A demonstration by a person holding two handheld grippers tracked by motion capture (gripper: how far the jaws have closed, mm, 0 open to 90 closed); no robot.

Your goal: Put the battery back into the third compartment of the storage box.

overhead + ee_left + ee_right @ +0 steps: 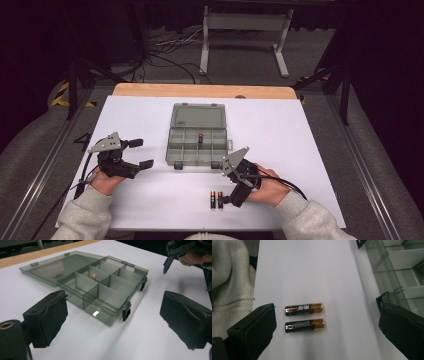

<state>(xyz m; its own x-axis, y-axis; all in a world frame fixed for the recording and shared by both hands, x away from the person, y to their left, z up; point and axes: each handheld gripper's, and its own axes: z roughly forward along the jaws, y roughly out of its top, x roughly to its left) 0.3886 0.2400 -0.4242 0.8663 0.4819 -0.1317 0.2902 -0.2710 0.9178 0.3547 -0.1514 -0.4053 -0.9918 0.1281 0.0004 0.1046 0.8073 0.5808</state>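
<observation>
Hovering over two batteries [304,318] lying side by side on the white table [150,200], the right gripper [226,197] has its jaws spread wide, touching neither. The left gripper [141,153], jaws also wide and empty, faces the open compartment box [105,290], where one battery [200,136] lies.

The two batteries [304,309] [304,325] are black with copper-gold ends, the upper one bearing a small red mark and pale lettering, and a third battery [200,138] in the box [196,133] shows dark with an orange-red tip. The box is smoky translucent grey with black latches, on a white surface [150,200] edged with a pale wood strip at the far side. Both tongs, left [141,153] and right [223,201], are black with grey top plates, and the sleeves [85,217] are light grey knit.
</observation>
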